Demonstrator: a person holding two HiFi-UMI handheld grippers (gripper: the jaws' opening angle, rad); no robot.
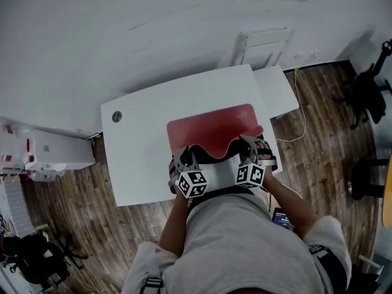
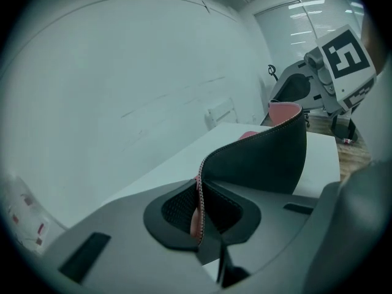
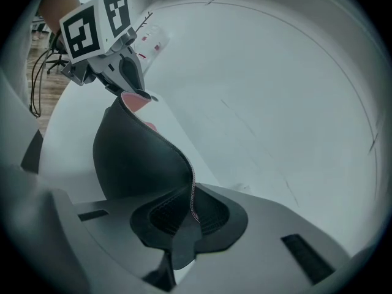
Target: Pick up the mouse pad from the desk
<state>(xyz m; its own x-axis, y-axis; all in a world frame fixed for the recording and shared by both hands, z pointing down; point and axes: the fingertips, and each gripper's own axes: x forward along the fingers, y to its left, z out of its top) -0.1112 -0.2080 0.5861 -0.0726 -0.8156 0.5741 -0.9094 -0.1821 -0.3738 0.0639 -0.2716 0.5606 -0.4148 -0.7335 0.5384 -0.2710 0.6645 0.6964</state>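
Observation:
The mouse pad is red on top and black underneath, with a stitched edge. Its far part lies on the white desk while its near edge is raised and sags between the two grippers. My left gripper is shut on the pad's near left corner, whose edge sits pinched between the jaws. My right gripper is shut on the near right corner, the stitched edge caught between its jaws. In each gripper view the pad's black underside curves across to the other gripper.
The desk stands against a white wall. A white unit adjoins its right side and a round grommet sits at its far left corner. A cable trails over the wooden floor. White drawers stand left, chairs right.

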